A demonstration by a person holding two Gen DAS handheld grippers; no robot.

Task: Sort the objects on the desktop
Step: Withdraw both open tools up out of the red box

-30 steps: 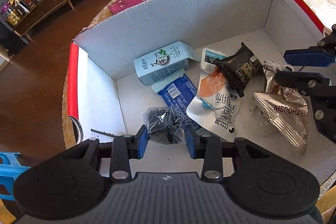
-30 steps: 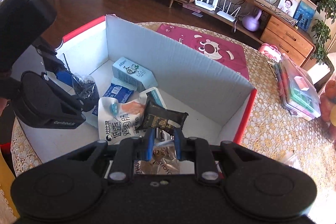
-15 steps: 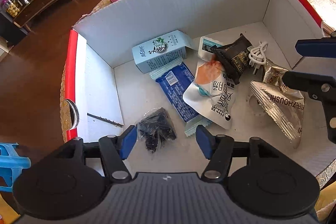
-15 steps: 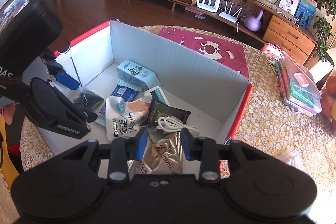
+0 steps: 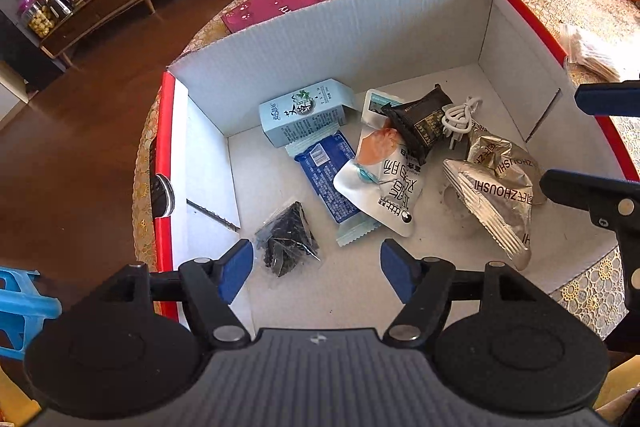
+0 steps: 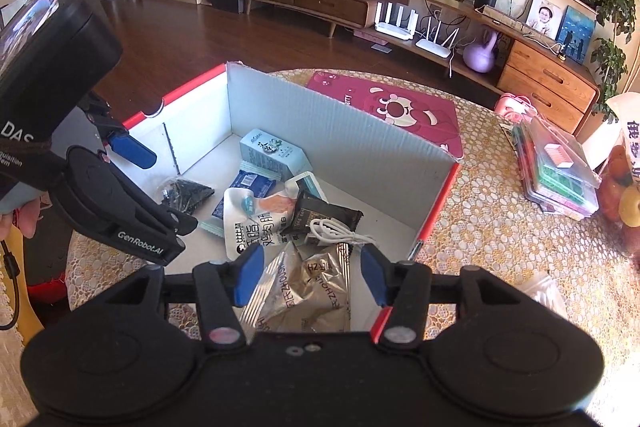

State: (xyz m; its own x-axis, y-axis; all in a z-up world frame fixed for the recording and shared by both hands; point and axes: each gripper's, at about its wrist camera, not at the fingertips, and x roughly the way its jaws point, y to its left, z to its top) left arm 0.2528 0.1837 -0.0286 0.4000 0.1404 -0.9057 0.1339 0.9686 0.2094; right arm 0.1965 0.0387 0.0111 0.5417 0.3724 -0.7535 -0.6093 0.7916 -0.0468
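Box, white inside w/ red rim, holds: clear bag of black bits flat near front-left; teal carton at back; blue pack, white pouch, dark packet, white cable, crumpled foil bags right.

Inside the open-topped cardboard box, bare floor is lying along the left wall and the near edge, broken only by the small black bag sitting near the near-left corner. The middle and right of the box floor are crowding up with the light-blue carton, the blue packet, the white pouch, the dark wrapper, the white cable and the silver foil bag, overlapping one another. The tall back wall is blocking entry from the far side, while the far-right corner is staying bare.
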